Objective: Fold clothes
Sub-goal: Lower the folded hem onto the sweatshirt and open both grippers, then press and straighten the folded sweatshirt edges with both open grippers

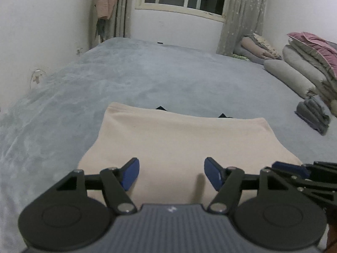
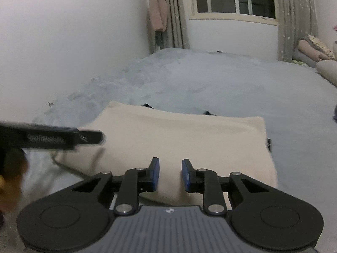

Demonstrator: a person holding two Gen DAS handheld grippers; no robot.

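At six o'clock in each wrist view the left gripper (image 1: 171, 174) hangs with its blue pads spread wide and the right gripper (image 2: 170, 175) with a narrower gap, neither pinching anything, both low over the near edge of the cream garment (image 1: 168, 139). That garment lies flat on the grey bedspread (image 1: 147, 73) as a smooth rectangle with black bits peeking past its far edge at twelve o'clock, so at least one fold seems in place, though whether more folds are due I cannot judge. Farther off, at three o'clock, a small folded grey pile (image 1: 312, 116) sits before stacked bedding (image 1: 303, 69).
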